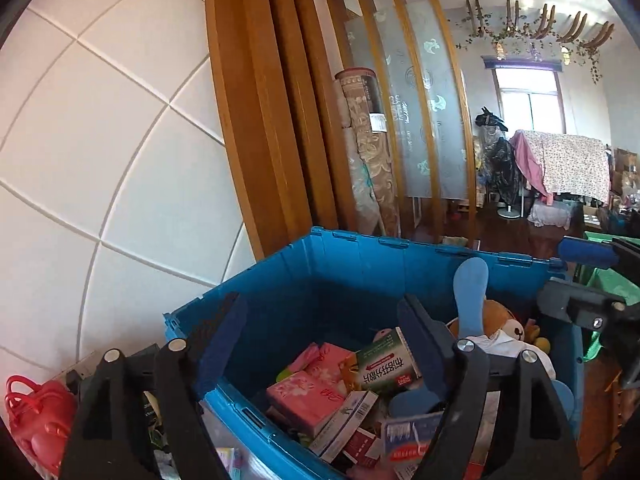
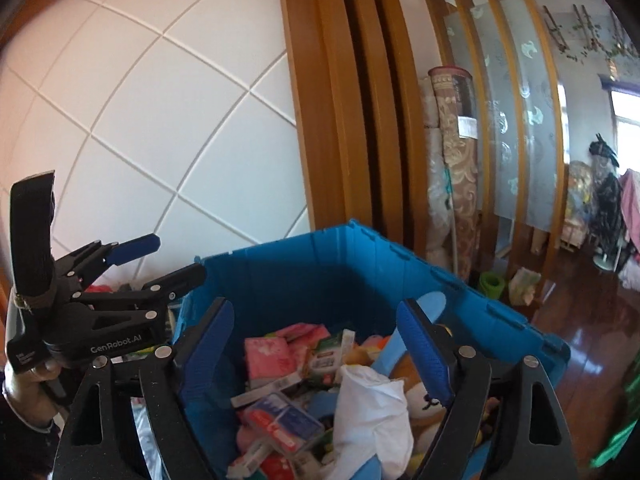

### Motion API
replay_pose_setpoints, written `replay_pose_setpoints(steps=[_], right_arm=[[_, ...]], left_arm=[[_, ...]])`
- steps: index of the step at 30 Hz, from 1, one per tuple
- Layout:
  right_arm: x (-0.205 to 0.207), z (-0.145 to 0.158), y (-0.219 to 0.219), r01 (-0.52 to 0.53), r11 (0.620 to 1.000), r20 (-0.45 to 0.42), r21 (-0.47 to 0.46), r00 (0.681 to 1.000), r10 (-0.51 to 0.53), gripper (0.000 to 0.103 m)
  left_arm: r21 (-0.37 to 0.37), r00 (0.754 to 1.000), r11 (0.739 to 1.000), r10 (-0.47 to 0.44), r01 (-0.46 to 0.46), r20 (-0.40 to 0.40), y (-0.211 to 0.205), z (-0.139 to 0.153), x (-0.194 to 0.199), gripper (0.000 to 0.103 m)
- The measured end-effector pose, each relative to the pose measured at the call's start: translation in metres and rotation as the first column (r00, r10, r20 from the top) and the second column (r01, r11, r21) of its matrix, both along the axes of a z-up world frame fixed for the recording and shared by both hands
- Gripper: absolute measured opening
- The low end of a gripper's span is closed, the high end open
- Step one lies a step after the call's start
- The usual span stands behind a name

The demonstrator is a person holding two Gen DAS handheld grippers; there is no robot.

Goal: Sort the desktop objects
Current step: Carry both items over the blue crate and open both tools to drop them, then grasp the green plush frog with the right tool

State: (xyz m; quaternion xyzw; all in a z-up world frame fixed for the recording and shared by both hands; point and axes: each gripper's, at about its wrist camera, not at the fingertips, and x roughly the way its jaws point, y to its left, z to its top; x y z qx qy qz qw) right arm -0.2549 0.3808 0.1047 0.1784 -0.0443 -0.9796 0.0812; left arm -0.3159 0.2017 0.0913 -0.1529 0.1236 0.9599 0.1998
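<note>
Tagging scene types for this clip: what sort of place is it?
Likely a lived-in home, a cluttered living area: rolled rugs against a wooden screen, a clothes rack by the window, and a blue crate of household odds.

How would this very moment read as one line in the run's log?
left gripper: open, empty | right gripper: open, empty | both above blue crate | crate holds pink tissue packs, plush toy, white cloth

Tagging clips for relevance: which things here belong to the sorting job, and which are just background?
Job:
blue crate
pink tissue packs
green carton
plush toy
left tongs, right tongs, both open, empty

Lying about:
rolled rugs
red bag
clothes rack
</note>
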Motion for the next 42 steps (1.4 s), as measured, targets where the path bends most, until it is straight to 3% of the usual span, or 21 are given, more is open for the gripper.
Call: replay_pose_setpoints(steps=[5,14,28,35,42], right_arm=[[0.004,-0.003,0.007,-0.006,1.0,-0.011,-0.026,1.0,0.006,0.095],[0.007,-0.026,-0.001,-0.048,0.999,0.04,-0.025,0.998,0.049,0.096],[0.018,-0.038,-0.014,-0.063,0.997,0.053,-0.034,0.996,0.065,0.103],[0.025,-0.03,-0.041,-0.074,0.997,0.038,-0.031,0.996,0.075,0.103],[0.023,-0.034,-0.101,-0.133,0.991,0.046,-0.026,0.99,0.134,0.103]], left_arm=[[0.027,0.999,0.999,0.046,-0.047,0.009,-0.003,-0.005,0.004,0.078],[-0.015,0.994,0.994,0.105,-0.105,0.027,-0.006,-0.031,0.023,0.078],[0.006,0.983,0.983,0.181,-0.181,0.03,-0.028,-0.044,0.039,0.078],[0.008,0.979,0.979,0.202,-0.202,0.032,-0.062,-0.042,0.053,0.078],[-0.009,0.958,0.959,0.282,-0.282,0.039,-0.129,-0.053,0.068,0.078]])
